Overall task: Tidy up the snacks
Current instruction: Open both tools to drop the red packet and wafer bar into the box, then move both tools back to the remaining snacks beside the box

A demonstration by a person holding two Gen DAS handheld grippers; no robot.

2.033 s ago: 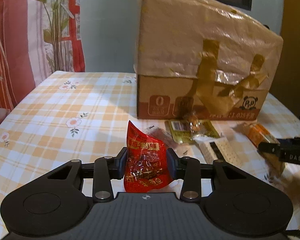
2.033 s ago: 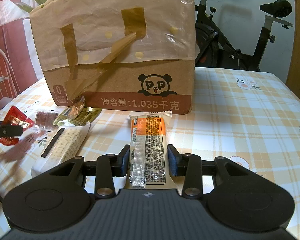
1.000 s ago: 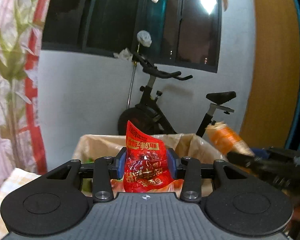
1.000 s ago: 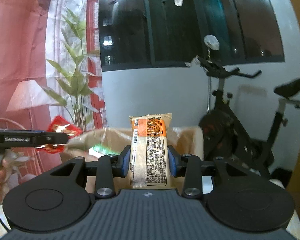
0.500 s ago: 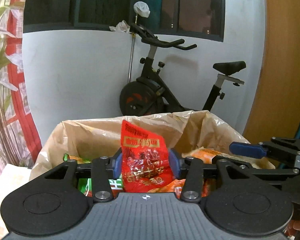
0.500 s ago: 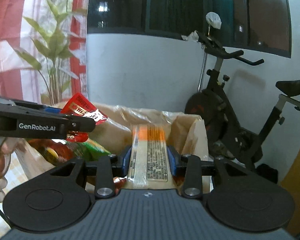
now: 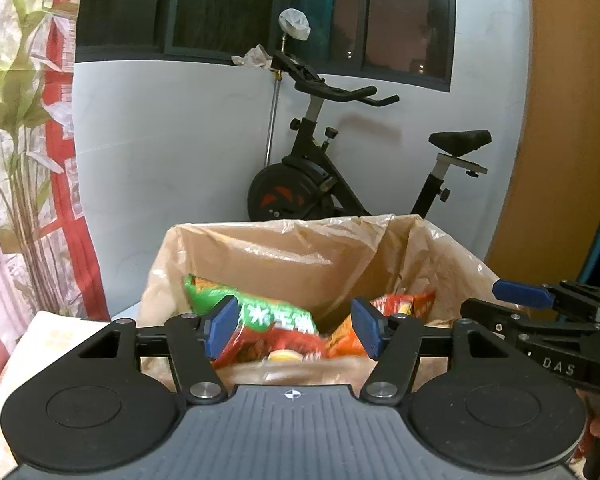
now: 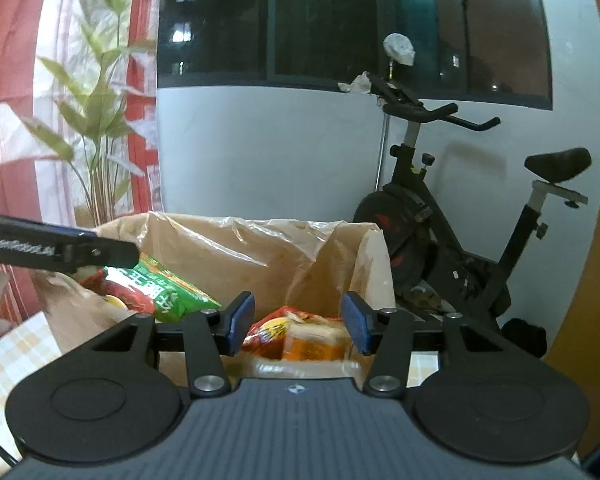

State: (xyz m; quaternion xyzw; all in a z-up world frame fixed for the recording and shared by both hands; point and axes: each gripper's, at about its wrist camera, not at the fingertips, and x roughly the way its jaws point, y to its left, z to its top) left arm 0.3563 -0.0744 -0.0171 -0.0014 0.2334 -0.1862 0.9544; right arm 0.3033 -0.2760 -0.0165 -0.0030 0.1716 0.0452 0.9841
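My left gripper (image 7: 294, 330) hangs over the mouth of the lined box (image 7: 300, 248), its blue pads spreading apart and pressing on nothing; what shows between them is the heap of packets lying below in the box, not anything I hold. My right gripper (image 8: 298, 330) is just beside it over the same opening, its jaws also widening, with an orange packet (image 8: 312, 344) blurred in the gap below them. I cannot say whether that packet is falling or already at rest, but the pads are clear of it.

Further out, a green packet (image 7: 276, 316) leans against the left inside of the box, with red and orange wrappers (image 7: 400, 304) piled beside it. The plastic liner (image 8: 260, 248) stands up around the rim. Behind the box are an exercise bike (image 7: 340, 184), a pale wall and dark windows; a strip of checked tablecloth (image 8: 8, 344) shows at the left edge of the right view.

I judge this to be the drop: both snacks let go into the box. Next I would lift both grippers straight up clear of the liner so no finger snags the plastic, then go back down to the table for any snacks left there, which I cannot see from here
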